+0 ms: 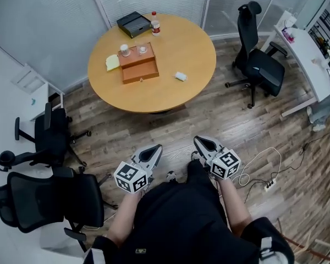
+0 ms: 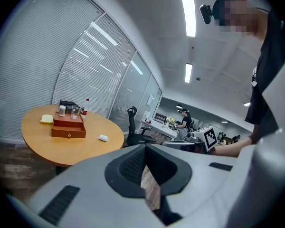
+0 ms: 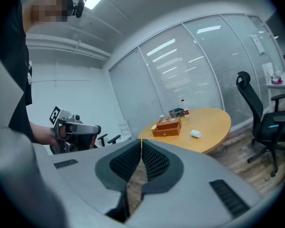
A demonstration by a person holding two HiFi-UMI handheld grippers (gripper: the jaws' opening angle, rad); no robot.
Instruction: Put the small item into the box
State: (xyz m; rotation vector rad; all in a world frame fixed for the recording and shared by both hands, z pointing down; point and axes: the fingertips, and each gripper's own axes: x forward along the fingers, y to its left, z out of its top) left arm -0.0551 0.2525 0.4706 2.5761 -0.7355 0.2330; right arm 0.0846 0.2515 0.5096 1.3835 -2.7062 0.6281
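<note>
We hold left tongs [image 1: 157, 147] and right tongs [image 1: 197, 139] closed, empty, lower centre; small item [image 1: 180, 76] lies right of box [image 1: 138, 64] on table [image 1: 176, 95].

Black shirt [image 1: 176, 213]; grey left claw [image 1: 156, 147] and right claw [image 1: 198, 139] bearing marker cubes [image 1: 131, 176].

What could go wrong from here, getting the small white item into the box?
1. The wooden box has its drawer apparently closed, with two cups on top; pulling it may topple them.
2. The small white item looks rounded. The left gripper and right gripper are both shut, so a late opening could knock it across the table.
3. A cable lies on the floor to the person's right; walking up could snag it.
</note>
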